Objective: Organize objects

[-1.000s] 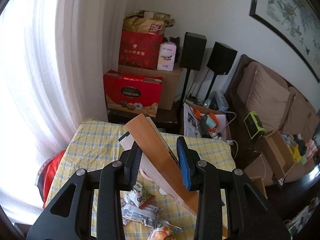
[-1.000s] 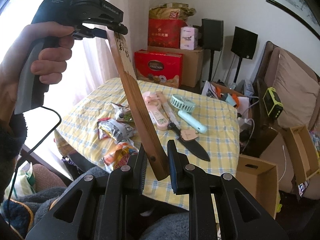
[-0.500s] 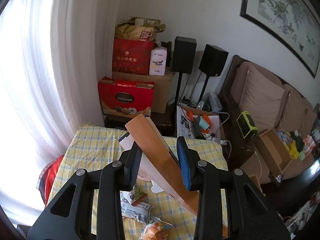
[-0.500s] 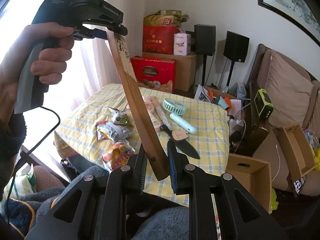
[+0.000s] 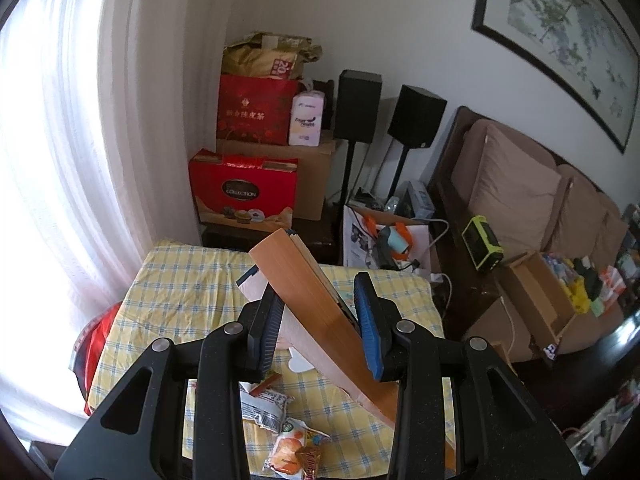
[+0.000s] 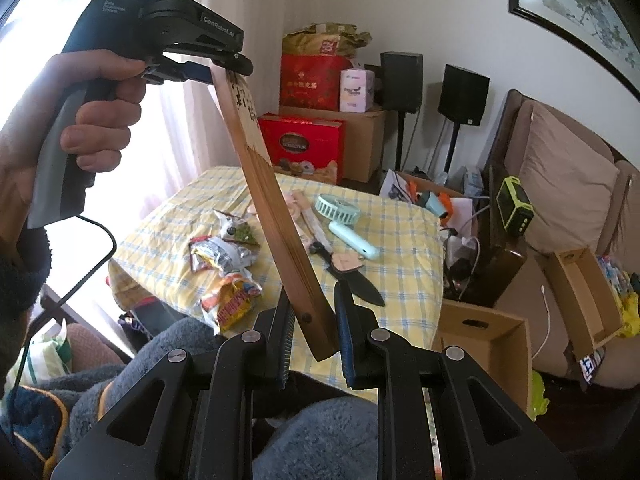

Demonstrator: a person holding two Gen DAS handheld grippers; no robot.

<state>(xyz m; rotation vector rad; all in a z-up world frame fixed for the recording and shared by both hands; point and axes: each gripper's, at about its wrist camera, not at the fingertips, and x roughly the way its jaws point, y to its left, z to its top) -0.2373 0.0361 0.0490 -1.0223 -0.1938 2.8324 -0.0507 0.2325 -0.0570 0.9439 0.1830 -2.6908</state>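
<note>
Two grippers, one folded fan held above the table

Table [image 6: 404, 240]: yellow checked cloth, the landmark for all entries.
Folded fan [image 6: 276, 216]: long wooden slats, closed, held slanting in the air above the table's near edge, gripped at both ends.
Left gripper [image 6: 224, 70]: clamped on the fan's upper end, high above the table's near left corner.
Right gripper [image 6: 314, 332]: closed narrow on the fan's pivot end, just off the table's near edge.
Snack packets [image 6: 224, 252]: several, on the table's left half.
Handheld fan [image 6: 344, 220]: mint green, lying mid-table.
Black knife [image 6: 356, 282]: near the table's front edge.
</note>
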